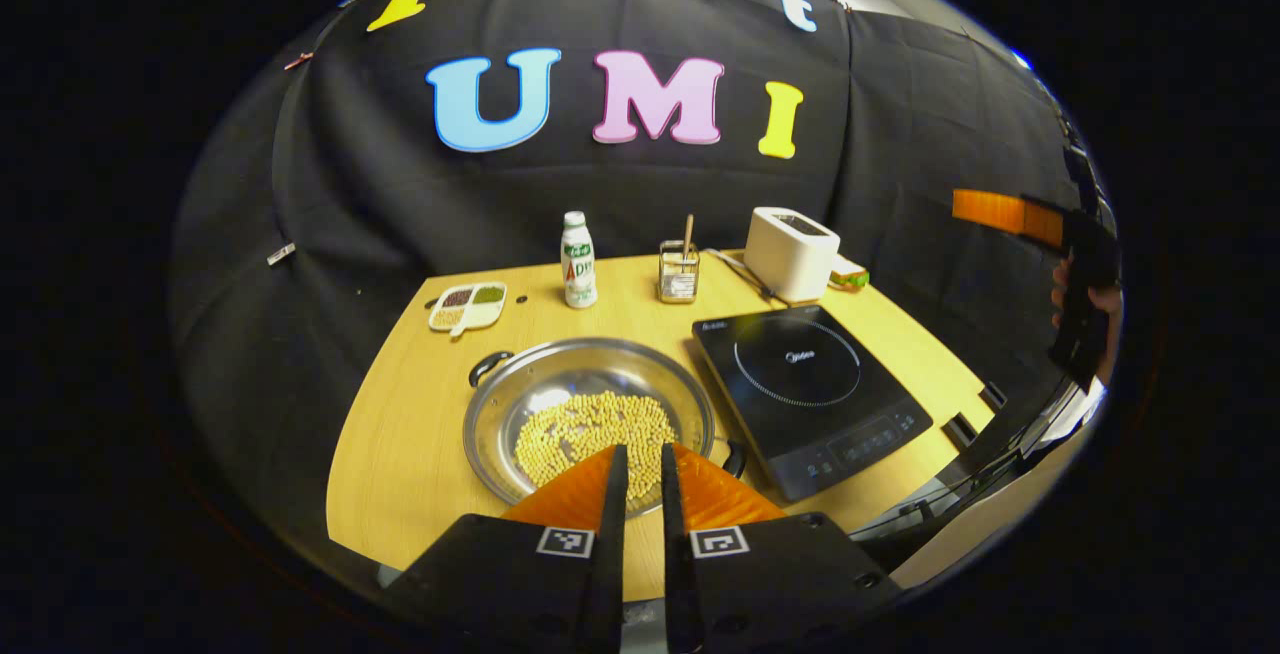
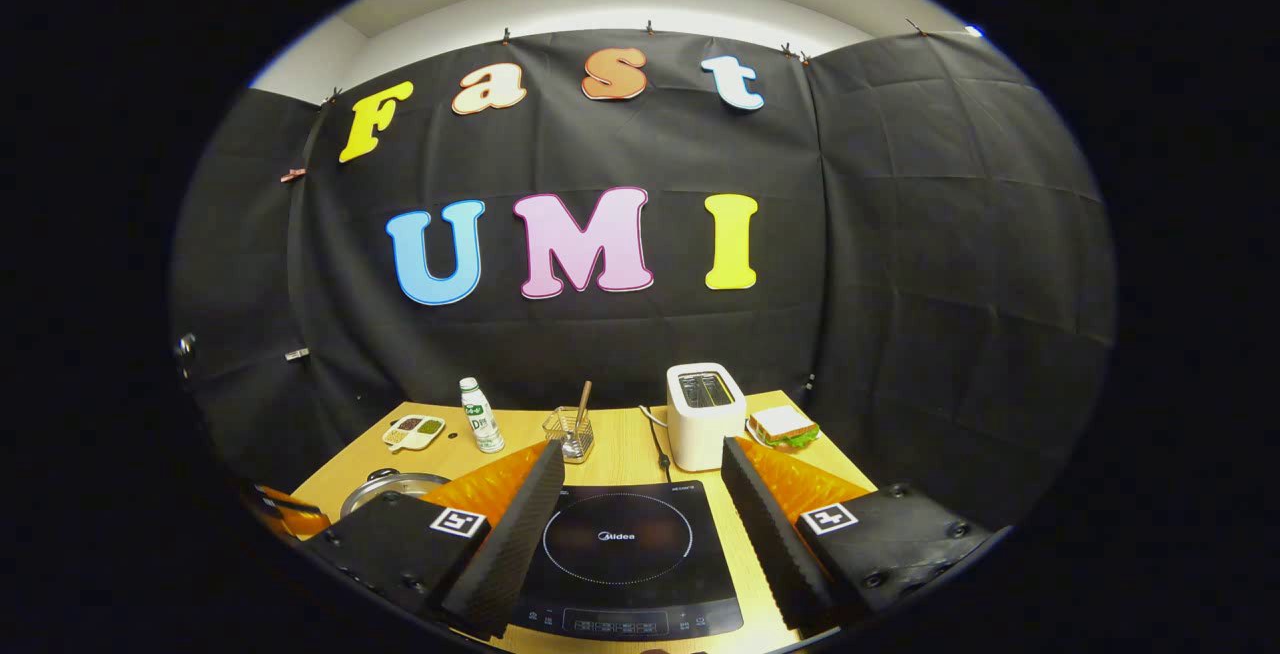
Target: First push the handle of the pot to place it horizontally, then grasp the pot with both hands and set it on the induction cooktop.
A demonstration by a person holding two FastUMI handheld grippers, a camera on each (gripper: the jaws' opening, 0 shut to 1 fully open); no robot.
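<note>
At lower centre of the left gripper view, the left gripper [image 1: 641,464] hangs above the near rim of the pot, its two fingers close together with a narrow slit between them, gripping nothing. Fingers point forward and slightly down toward the table.

At the right edge of the same view, the right gripper [image 1: 985,206] is held high and well apart from the table; a hand [image 1: 1085,299] grips its dark body. In the right gripper view that gripper [image 2: 637,464] has its jaws spread wide, empty, framing the cooktop below.

Task object: wide shallow stainless-steel pot [image 1: 590,414], round, lying on the light wooden table [image 1: 400,434] at centre-left of the left gripper view, just beside the cooktop's left edge. Pale yellow beans [image 1: 595,431] cover part of its bottom. One black loop handle [image 1: 488,366] sits at the upper-left rim, another [image 1: 735,456] at the lower-right rim, so the handle line runs diagonally in the frame.

Black glass induction cooktop [image 2: 625,544] with a white ring; nothing rests on it. The small printed wording at the ring's centre is not recorded.

Back row: white plastic bottle with green label [image 1: 577,262], clear glass jar holding a wooden stick [image 1: 679,272], white toaster [image 1: 790,252], sandwich [image 2: 785,427], small divided dish of grains [image 1: 467,306].
</note>
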